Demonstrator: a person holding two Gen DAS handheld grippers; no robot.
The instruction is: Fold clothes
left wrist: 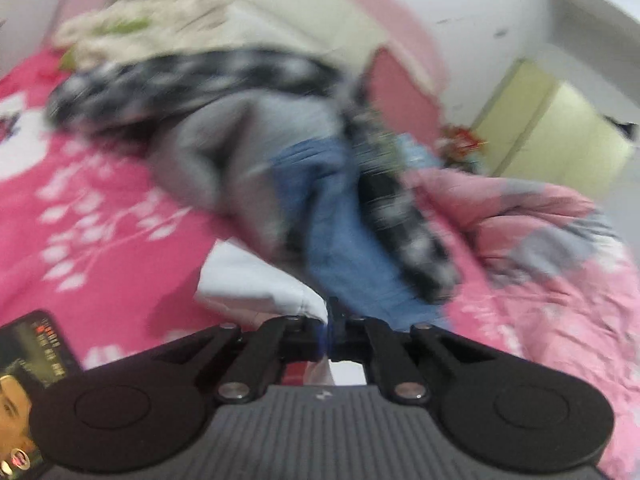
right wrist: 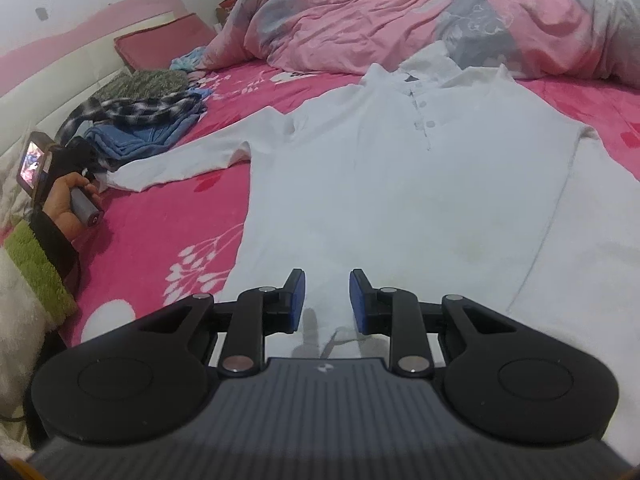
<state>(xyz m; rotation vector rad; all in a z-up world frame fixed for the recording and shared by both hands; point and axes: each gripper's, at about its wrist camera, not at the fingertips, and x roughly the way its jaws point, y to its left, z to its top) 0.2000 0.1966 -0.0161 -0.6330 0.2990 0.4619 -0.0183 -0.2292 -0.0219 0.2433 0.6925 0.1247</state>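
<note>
A white long-sleeved polo shirt (right wrist: 400,184) lies spread front up on the pink floral bedsheet (right wrist: 168,224), collar away from me. My right gripper (right wrist: 327,300) is open and empty, just above the shirt's lower hem. My left gripper (left wrist: 329,326) is shut on the end of the shirt's white sleeve (left wrist: 256,280); this view is motion-blurred. In the right wrist view the left gripper (right wrist: 86,160) shows at the far left, in a hand at the tip of the sleeve (right wrist: 180,160).
A pile of clothes sits by the headboard: blue jeans (left wrist: 344,240), a grey garment (left wrist: 240,140) and a black-and-white plaid shirt (right wrist: 136,110). A crumpled pink and grey duvet (right wrist: 400,12) lies beyond the collar. A phone (left wrist: 28,380) lies at lower left.
</note>
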